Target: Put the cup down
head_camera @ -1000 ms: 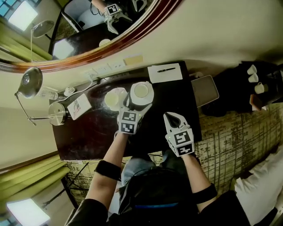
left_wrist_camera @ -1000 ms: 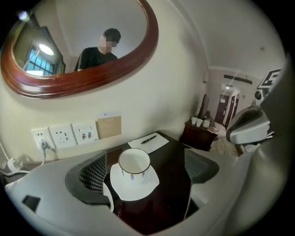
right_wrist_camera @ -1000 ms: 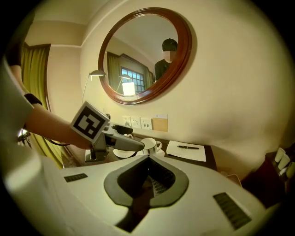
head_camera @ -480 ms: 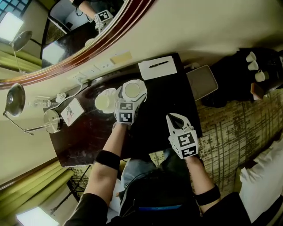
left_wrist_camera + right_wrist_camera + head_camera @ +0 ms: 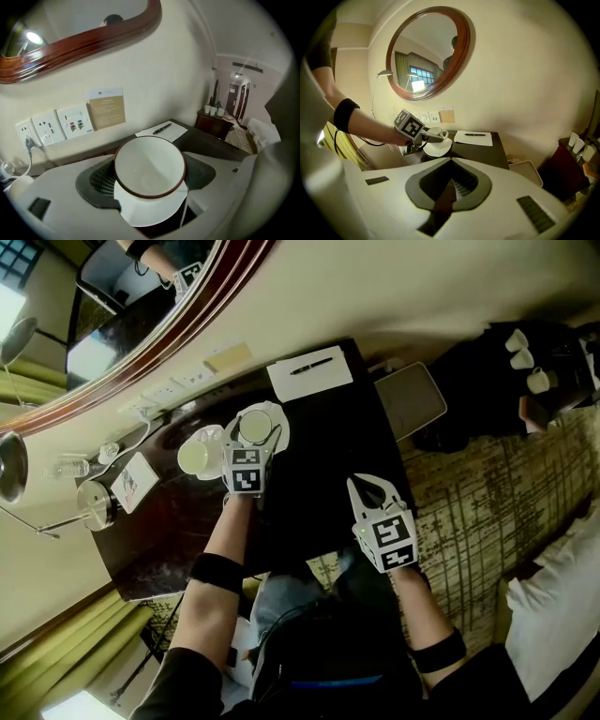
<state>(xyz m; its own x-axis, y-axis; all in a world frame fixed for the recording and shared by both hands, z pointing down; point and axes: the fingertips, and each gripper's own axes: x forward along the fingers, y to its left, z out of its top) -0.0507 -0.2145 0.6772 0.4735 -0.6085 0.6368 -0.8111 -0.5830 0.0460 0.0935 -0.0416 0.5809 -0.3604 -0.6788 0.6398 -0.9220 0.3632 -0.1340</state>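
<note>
The dark desk (image 5: 319, 451) is set against a wall below an oval mirror (image 5: 426, 51). The white cup (image 5: 149, 166), rimmed in dark red, is found near the back edge of the desk, about midway along it, directly over a white saucer (image 5: 151, 213). It is enclosed by the left gripper (image 5: 251, 442). The jaws of this gripper have just been closing with the cup between them, and the pads are seen pressed against its two sides. The cup is held upright, with its handle turned toward the right edge. Whether its base is already in contact with the saucer cannot be told, as the base is hidden behind a jaw.

The right gripper (image 5: 449, 187) is held over the front edge of the desk, toward the right front corner and well apart from the cup. Its jaws are brought fully together, and nothing is held between them.

A notepad (image 5: 309, 376) with a pen (image 5: 310, 366) laid on it is seen at the back right corner. A second white dish (image 5: 197, 457) is placed just beside the saucer, on its left. Wall sockets (image 5: 51, 125) are mounted above the back edge.
</note>
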